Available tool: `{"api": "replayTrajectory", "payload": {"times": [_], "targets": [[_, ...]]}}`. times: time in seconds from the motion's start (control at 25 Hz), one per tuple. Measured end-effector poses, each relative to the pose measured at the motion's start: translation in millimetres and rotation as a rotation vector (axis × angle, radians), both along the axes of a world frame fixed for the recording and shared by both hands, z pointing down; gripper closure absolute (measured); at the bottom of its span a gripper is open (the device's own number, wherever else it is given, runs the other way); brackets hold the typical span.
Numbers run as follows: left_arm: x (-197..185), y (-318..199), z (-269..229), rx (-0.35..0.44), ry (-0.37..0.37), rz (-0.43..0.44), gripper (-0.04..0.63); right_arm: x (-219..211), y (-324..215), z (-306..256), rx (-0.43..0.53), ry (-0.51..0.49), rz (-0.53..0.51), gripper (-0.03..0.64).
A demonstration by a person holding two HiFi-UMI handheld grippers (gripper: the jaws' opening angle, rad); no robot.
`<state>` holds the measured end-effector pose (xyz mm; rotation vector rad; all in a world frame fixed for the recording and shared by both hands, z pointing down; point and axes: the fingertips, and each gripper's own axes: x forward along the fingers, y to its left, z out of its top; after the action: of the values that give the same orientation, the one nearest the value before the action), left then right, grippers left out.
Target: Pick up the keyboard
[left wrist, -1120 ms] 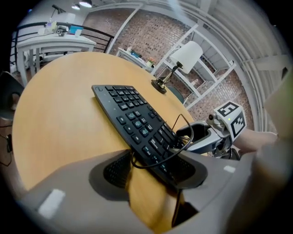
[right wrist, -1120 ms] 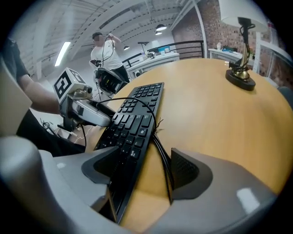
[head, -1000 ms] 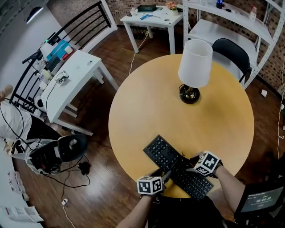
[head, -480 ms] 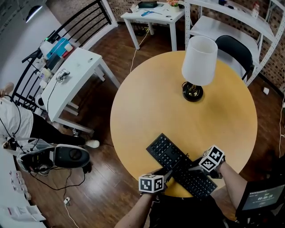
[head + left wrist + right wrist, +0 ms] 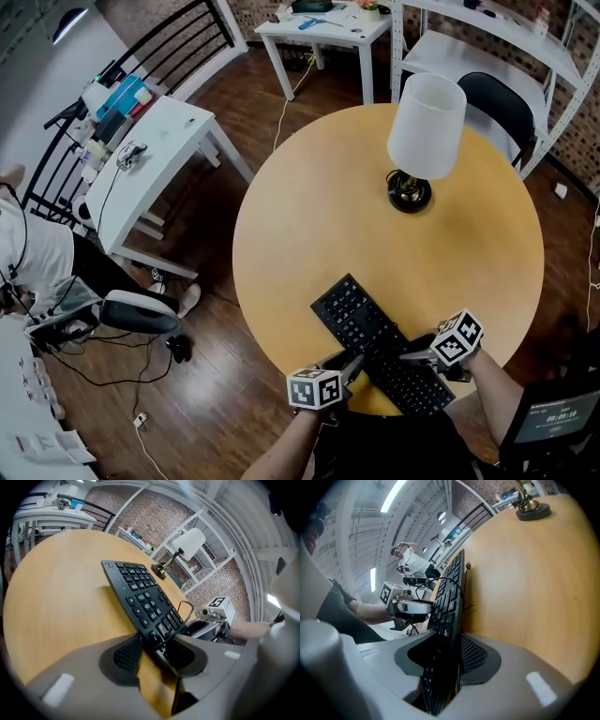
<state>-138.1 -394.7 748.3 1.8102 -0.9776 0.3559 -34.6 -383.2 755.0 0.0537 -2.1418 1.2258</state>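
At the near rim of the round wooden table [image 5: 328,216], the black keyboard [image 5: 361,323] lies on a slant, with its near end by your grippers. Your left gripper [image 5: 349,361] has just been closing its jaws, and the keyboard's near long edge sits between its pads, pinched there. Your right gripper [image 5: 412,343] has also just been closing. It clamps the opposite long edge, with the key rows running away between its pads.

Both holds look to be bunched toward the near end, so the long far end would likely hang unsupported. As you lift, it could sag, twist in the pads, or drag across the tabletop. The left pinch looks shallow, close to a corner, so it is the likelier one to slip.

A thin black cable [image 5: 186,603] loops up just beside the left gripper's jaws. It might catch on a jaw and tug the keyboard askew.

Farther on, a table lamp [image 5: 427,112] with a white shade stands well apart, so a careful lift should not reach it.

No box, tray or bin shows on the round table. On the white side table [image 5: 159,141] far to the left, the small things are too tiny to tell whether any is a container.
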Motion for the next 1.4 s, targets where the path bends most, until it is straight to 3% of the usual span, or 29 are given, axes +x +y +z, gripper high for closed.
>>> {"api": "replayTrajectory", "payload": {"times": [0.32, 0.48, 0.92, 1.4], "targets": [[-4, -33, -55, 0.139, -0.024, -0.033, 0.457, -2, -19, -43, 0.100, -0.059, 0.040, 0.470], [-3, -53, -92, 0.236, -0.062, -0.008, 0.460, -4, -32, -70, 0.169, -0.114, 0.082, 0.492], [6, -79, -232, 0.525, -0.129, 0.031, 0.466, -6, -60, -182, 0.440, -0.245, 0.146, 0.506], [13, -73, -374, 0.831, -0.141, 0.065, 0.471, -12, -64, -303, 0.732, -0.286, 0.189, 0.509]]}}
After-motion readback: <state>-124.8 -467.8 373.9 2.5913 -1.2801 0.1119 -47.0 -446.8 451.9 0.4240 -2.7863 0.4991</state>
